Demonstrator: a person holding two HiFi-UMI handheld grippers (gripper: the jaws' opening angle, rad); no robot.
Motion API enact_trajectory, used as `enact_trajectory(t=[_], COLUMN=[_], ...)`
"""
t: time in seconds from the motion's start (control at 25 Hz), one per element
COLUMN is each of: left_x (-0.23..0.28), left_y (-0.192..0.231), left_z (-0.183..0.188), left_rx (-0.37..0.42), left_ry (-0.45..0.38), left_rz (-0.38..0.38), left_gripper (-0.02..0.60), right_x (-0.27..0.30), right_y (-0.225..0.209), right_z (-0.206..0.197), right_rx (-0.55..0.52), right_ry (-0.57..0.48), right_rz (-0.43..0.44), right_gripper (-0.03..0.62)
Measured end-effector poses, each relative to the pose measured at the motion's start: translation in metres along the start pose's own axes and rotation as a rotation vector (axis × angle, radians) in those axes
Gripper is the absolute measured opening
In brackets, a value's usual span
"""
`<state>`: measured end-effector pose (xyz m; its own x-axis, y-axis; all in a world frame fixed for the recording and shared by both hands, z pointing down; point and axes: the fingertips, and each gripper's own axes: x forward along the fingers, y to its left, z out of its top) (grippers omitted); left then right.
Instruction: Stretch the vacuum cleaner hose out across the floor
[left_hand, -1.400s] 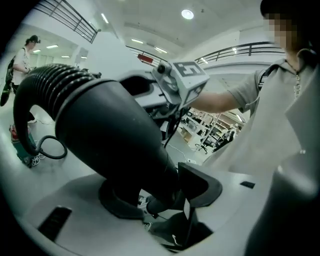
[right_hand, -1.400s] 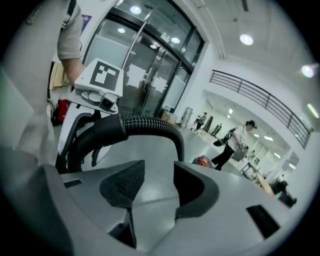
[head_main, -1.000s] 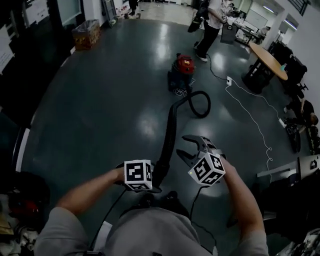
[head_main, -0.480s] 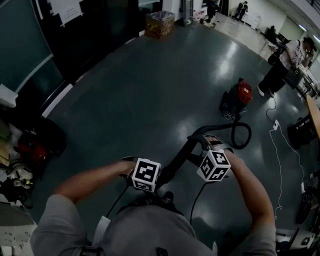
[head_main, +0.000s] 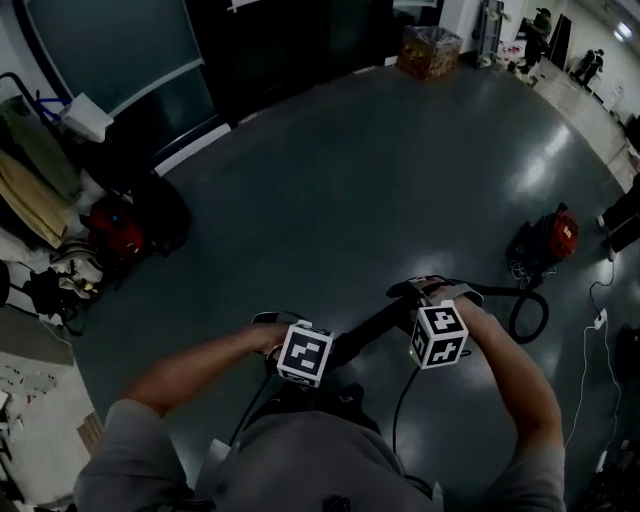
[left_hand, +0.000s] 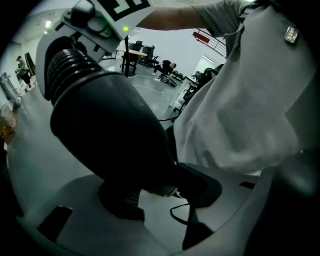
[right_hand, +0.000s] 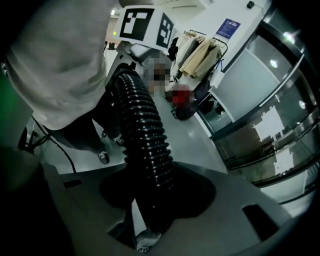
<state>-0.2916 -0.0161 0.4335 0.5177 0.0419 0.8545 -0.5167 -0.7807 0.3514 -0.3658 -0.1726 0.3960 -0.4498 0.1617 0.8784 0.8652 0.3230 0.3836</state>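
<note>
Left tongs (left_hand: 165, 192) clamp the smooth, stiff cuff (left_hand: 105, 125). Right tongs (right_hand: 150, 202), jaws just closing, pinch the ribbed hose (right_hand: 145, 135). It looks light and springy, and the ribs at the right tongs probably give the surest hold.

**Black ribbed plastic vacuum cleaner hose (head_main: 368, 330): near end raised, far end looped beside its machine**

The near end is a smooth black cuff (left_hand: 110, 135), wider than the ribbing behind it. It is held up off the dark glossy floor (head_main: 330, 170) at the bottom middle of the head view. From there the ribbed length runs rightward to a single loop on the floor. The loop lies just beside the red and black canister vacuum cleaner (head_main: 548, 240), which stands upright near the floor's right edge. The hose is curved and not yet drawn out straight.
</note>
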Motion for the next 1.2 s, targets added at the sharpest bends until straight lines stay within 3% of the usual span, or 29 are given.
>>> enact_trajectory(t=[0.16,0.28,0.44,0.64,0.88,1.2], left_x=[0.002,-0.002,-0.021,-0.032,-0.034,-0.012], left_y=[0.014,0.021,0.027,0.026,0.029,0.011], left_z=[-0.051,-0.062,-0.063,-0.080,-0.049,0.011], left_rx=[-0.009,0.020,0.082,0.193,0.337,0.413], left_ry=[0.001,-0.040,-0.140,-0.193,-0.219,-0.284], left_rz=[0.100,0.146,0.152,0.163,0.190,0.206], left_gripper=[0.219,0.212,0.195,0.188,0.175,0.167], right_x=[0.015,0.005,-0.023,-0.042,-0.082,-0.129], right_y=[-0.004,0.010,0.026,0.047,0.105,0.186], right_z=[0.019,0.015,0.015,0.034,0.038,0.047], right_rx=[0.061,0.156,0.353,0.554,0.834,1.095], right_ry=[0.052,0.136,0.277,0.470,0.626,0.741], right_rz=[-0.015,-0.043,-0.147,-0.272,-0.410,-0.553], right_gripper=[0.166,0.164,0.164,0.164,0.164,0.164])
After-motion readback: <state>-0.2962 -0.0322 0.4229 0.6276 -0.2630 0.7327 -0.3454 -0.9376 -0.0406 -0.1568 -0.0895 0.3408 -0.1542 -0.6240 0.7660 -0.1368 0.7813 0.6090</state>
